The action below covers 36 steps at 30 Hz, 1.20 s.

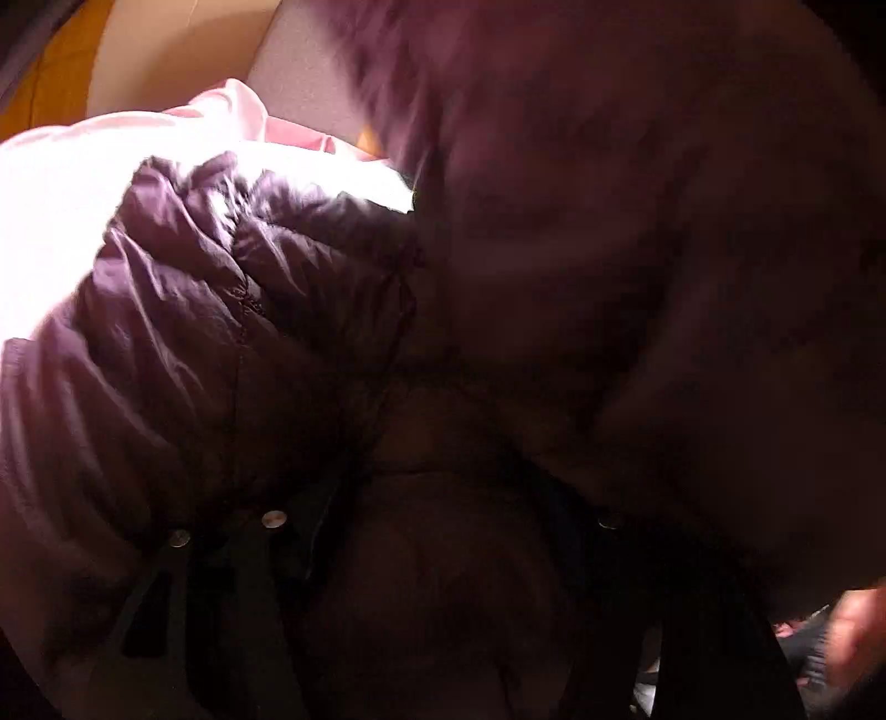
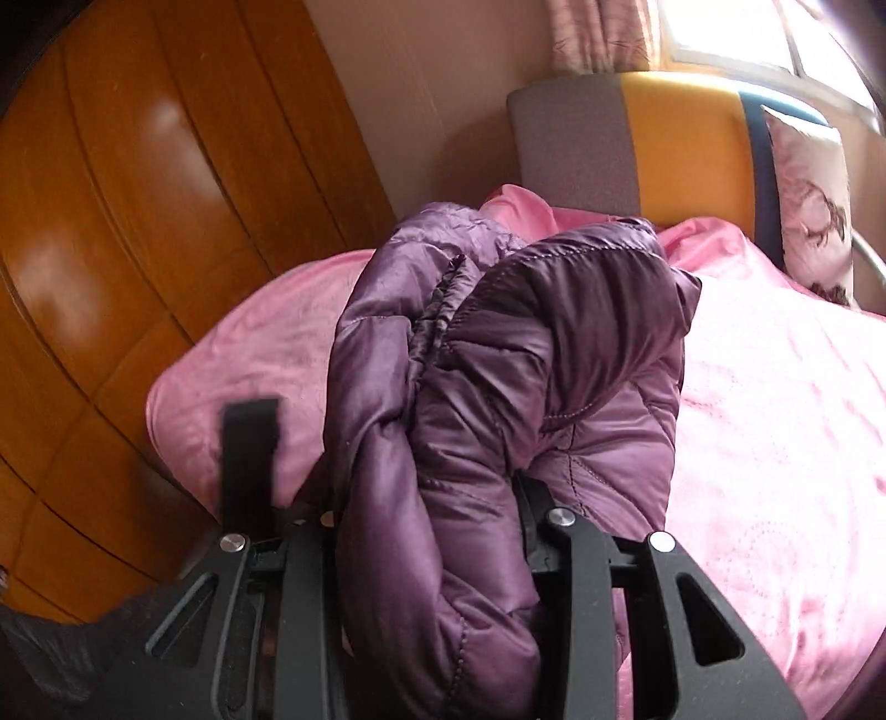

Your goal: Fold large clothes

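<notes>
A purple quilted jacket (image 2: 498, 360) is bunched up over the pink bedspread (image 2: 786, 415). My right gripper (image 2: 398, 459) is shut on a thick fold of it. One black finger (image 2: 249, 459) shows left of the bundle, and the other is mostly behind the fabric. In the left wrist view the same jacket (image 1: 210, 310) fills nearly the whole dark, blurred picture. It is draped over my left gripper (image 1: 437, 498). Only the finger mounts and their bolts show. The fingertips are buried under cloth, so the frames do not show how the jaws stand.
Orange wooden wardrobe doors (image 2: 111, 249) stand close on the left of the bed. A grey and yellow headboard (image 2: 664, 149), a patterned pillow (image 2: 814, 221) and a bright window (image 2: 736, 33) lie beyond. Part of a hand (image 1: 853, 637) shows at the lower right.
</notes>
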Tool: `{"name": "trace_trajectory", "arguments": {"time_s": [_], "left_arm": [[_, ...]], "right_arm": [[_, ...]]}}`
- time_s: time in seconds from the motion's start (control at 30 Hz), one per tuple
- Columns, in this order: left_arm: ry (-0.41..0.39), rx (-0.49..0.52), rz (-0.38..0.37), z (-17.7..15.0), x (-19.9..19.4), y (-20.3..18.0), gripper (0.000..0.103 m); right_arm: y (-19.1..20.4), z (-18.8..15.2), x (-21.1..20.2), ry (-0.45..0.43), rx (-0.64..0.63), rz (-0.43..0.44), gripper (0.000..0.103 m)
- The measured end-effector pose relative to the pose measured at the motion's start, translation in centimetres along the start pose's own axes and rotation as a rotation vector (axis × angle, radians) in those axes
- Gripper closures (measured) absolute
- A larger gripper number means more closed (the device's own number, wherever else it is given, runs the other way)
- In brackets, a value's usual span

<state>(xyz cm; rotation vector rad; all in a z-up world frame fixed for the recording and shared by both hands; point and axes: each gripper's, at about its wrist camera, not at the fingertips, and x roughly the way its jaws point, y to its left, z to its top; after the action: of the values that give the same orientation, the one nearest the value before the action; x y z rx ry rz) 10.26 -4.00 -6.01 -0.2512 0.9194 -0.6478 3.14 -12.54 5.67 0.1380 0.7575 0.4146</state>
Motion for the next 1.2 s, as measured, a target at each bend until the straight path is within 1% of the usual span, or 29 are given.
{"name": "trace_trajectory", "arguments": {"time_s": [0.07,0.1,0.13,0.2,0.3,0.33,0.4,0.43,0.47,0.53,0.57,0.6,0.63,0.67,0.7,0.73,0.77,0.8,0.83,0.87,0.9,0.93,0.97,1.03,1.07,1.1,1.13,1.17,1.2], "left_arm": [[-0.020,-0.053,-0.040,-0.1,-3.1,1.9,0.043],[-0.042,-0.091,-0.071,-0.2,-5.2,3.3,0.043],[-0.072,-0.106,-0.079,-0.2,-7.1,4.4,0.043],[-0.126,-0.125,-0.076,-0.2,-10.2,6.4,0.043],[-0.218,-0.204,-0.136,-0.2,-15.3,10.1,0.043],[-0.251,-0.217,-0.176,-0.2,-17.0,11.0,0.043],[-0.294,-0.206,-0.224,0.1,-19.0,11.4,0.039],[-0.312,-0.188,-0.259,0.5,-19.8,11.3,0.030],[-0.320,-0.173,-0.284,0.8,-20.2,11.1,0.028],[-0.306,-0.128,-0.311,1.9,-20.1,10.1,0.026],[-0.285,-0.104,-0.303,2.5,-19.6,9.5,0.025],[-0.259,-0.079,-0.291,3.0,-18.9,8.7,0.023],[-0.213,-0.043,-0.294,3.4,-17.8,7.4,0.018],[-0.178,-0.022,-0.294,3.9,-16.8,6.6,0.017],[-0.130,-0.008,-0.268,4.4,-15.3,5.8,0.017],[-0.089,-0.001,-0.264,5.1,-14.0,5.4,0.017],[-0.043,0.011,-0.278,5.3,-12.9,4.8,0.017],[-0.026,0.020,-0.278,5.3,-12.3,4.6,0.017],[-0.001,0.042,-0.245,5.4,-11.4,4.0,0.017],[0.018,0.058,-0.214,5.7,-10.8,3.7,0.029],[0.033,0.067,-0.190,5.8,-10.3,3.4,0.042],[0.053,0.069,-0.164,5.9,-9.8,3.5,0.064],[0.067,0.061,-0.138,5.9,-9.5,3.9,0.070],[0.086,0.020,-0.142,6.3,-9.2,5.4,0.080],[0.092,0.007,-0.147,6.3,-9.4,6.0,0.081],[0.093,-0.003,-0.143,6.3,-9.6,6.6,0.081],[0.096,-0.024,-0.149,6.4,-9.7,7.0,0.081],[0.099,-0.044,-0.161,6.5,-9.8,7.3,0.081],[0.101,-0.055,-0.169,6.5,-9.9,7.6,0.081]], "right_arm": [[1.5,-0.5,0.6,0.021,-0.053,-0.031,0.071],[2.2,-0.6,1.1,0.036,-0.084,-0.054,0.071],[3.1,-0.7,1.7,0.048,-0.128,-0.083,0.071],[5.6,-1.3,3.1,0.078,-0.235,-0.134,0.071],[9.2,-3.3,5.8,0.119,-0.397,-0.206,0.070],[10.3,-4.3,6.7,0.128,-0.458,-0.231,0.068],[12.5,-6.6,8.8,0.128,-0.574,-0.284,0.065],[13.2,-7.7,9.5,0.124,-0.630,-0.310,0.061],[13.9,-8.6,10.1,0.114,-0.676,-0.336,0.059],[14.3,-9.7,10.6,0.087,-0.712,-0.361,0.047],[14.1,-10.2,10.3,0.073,-0.715,-0.355,0.045],[13.8,-10.3,10.3,0.058,-0.716,-0.345,0.042],[13.4,-10.5,10.1,0.046,-0.715,-0.336,0.040],[13.2,-10.5,9.8,0.036,-0.709,-0.325,0.039],[13.4,-10.5,9.1,0.031,-0.706,-0.315,0.036],[13.1,-10.5,8.9,0.025,-0.700,-0.304,0.033],[12.8,-10.5,8.5,0.017,-0.692,-0.293,0.030],[12.5,-10.4,8.2,0.008,-0.681,-0.270,0.025],[12.7,-10.4,7.9,0.001,-0.672,-0.240,0.019],[12.4,-10.1,7.2,-0.007,-0.663,-0.197,0.016],[11.8,-9.8,6.2,-0.018,-0.645,-0.140,0.017],[10.9,-9.4,4.9,-0.021,-0.615,-0.081,0.016],[10.0,-8.6,4.0,-0.022,-0.570,-0.013,0.016],[6.7,-7.0,1.2,-0.013,-0.421,0.168,0.015],[4.9,-6.3,0.1,-0.011,-0.342,0.238,0.015],[2.5,-5.7,-1.1,-0.022,-0.258,0.273,0.017],[0.9,-5.4,-1.7,-0.034,-0.215,0.270,0.023],[-1.1,-5.2,-2.1,-0.047,-0.171,0.240,0.029],[-2.8,-5.2,-2.1,-0.039,-0.139,0.196,0.044]]}}
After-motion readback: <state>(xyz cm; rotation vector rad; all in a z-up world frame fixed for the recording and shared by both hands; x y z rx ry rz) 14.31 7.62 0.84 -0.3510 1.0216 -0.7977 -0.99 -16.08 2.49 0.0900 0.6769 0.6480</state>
